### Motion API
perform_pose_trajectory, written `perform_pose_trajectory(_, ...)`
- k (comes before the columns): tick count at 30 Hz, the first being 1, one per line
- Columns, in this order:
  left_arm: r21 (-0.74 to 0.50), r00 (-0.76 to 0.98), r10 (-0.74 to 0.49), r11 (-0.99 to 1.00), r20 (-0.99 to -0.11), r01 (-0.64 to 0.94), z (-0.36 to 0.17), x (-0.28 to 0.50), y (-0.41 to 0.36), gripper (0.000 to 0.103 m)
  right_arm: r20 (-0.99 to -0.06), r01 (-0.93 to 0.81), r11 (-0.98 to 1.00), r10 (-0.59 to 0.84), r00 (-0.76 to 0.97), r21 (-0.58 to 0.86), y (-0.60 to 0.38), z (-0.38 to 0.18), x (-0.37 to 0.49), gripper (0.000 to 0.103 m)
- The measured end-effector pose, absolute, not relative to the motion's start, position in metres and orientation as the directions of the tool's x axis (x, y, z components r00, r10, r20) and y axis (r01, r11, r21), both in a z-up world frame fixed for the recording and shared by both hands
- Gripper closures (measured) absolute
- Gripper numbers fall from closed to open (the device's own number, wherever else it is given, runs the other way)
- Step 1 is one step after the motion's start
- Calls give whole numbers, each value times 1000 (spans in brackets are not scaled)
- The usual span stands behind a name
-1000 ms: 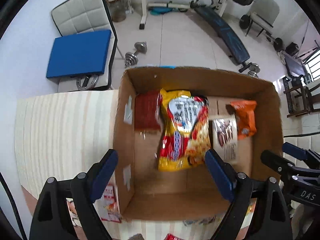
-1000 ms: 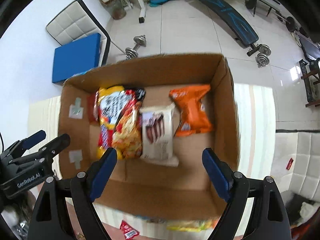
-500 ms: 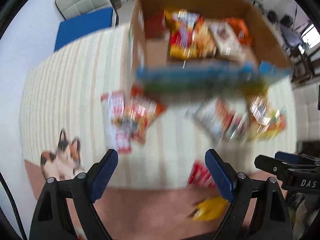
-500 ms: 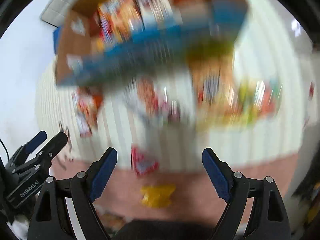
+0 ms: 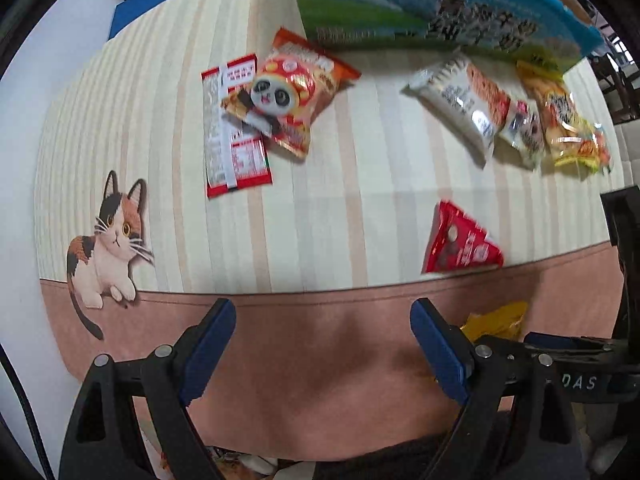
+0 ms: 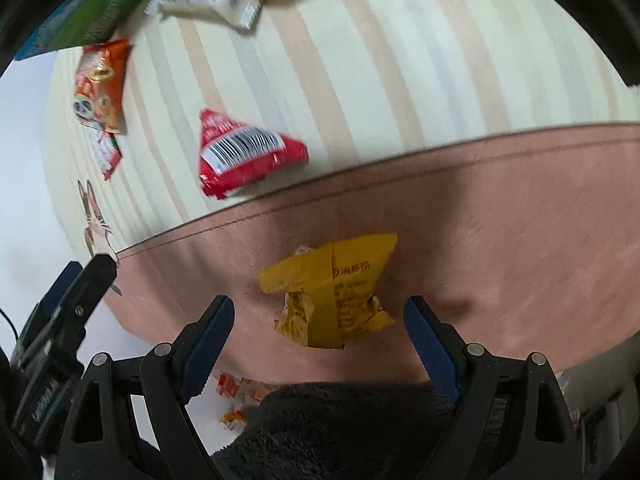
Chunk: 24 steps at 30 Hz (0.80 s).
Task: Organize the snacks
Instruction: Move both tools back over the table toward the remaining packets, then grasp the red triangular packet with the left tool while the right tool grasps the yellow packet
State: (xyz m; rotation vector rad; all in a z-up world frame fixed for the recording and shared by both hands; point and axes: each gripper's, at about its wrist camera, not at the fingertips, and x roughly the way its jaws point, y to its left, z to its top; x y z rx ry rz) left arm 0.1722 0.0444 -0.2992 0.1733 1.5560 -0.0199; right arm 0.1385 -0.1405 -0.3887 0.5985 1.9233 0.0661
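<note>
1. Several snack pkts lay loose on the striped table [image 5: 320,208]; box [image 5: 440,12] w/ blue-green printed side stood at far edge.
2. Right tool [image 6: 319,322] was spread wide, empty, hovering w/ the yellow pkt [image 6: 332,288] lying between its fingers, on the pink border strip at the near edge. Whether pads touched cloth: couldn't tell.
3. Left tool [image 5: 323,336] was also wide apart, empty, over same pink strip; nothing between its fingers.
4. Yellow pkt: looked light, crinkly film, puffed w/ air, contents prob. brittle. Judged soft grip needed; film likely slippery. Best hold: across the body near the middle seam band, not the flared end seal, which would fold.
5. Red triangular pkt [image 6: 244,152] sat just beyond on the stripes, barcode up in the right view. Small, pillow-shaped; pinch along a flat crimped edge seemed safest.
6. Panda pkt [image 5: 288,92] overlapped a flat red-white sachet [image 5: 234,128], touching. Take the top one first. The sachet was thin, lay flush, hard to get under.
7. White pkt [image 5: 456,100] & others lay near the box, right side, blurred.
</note>
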Motion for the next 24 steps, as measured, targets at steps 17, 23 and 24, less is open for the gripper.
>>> perform_pose_trajectory(17, -34, -27, -32, 996, -999, 78, -315, 176, 33, 14, -872, 397, 872, 409, -268, 287, -177, -390, 139, 59)
perform_pose_trajectory(23, -144, -66, -138, 985, -988, 99, -320, 195, -3, 14, -880, 460, 844, 415, -231, 277, -237, -386, 150, 59)
perform_pose_trajectory(24, -169, -84, -161, 981, -983, 94, -325, 200, -10, 14, -880, 458, 844, 415, -231, 279, -242, -386, 153, 58)
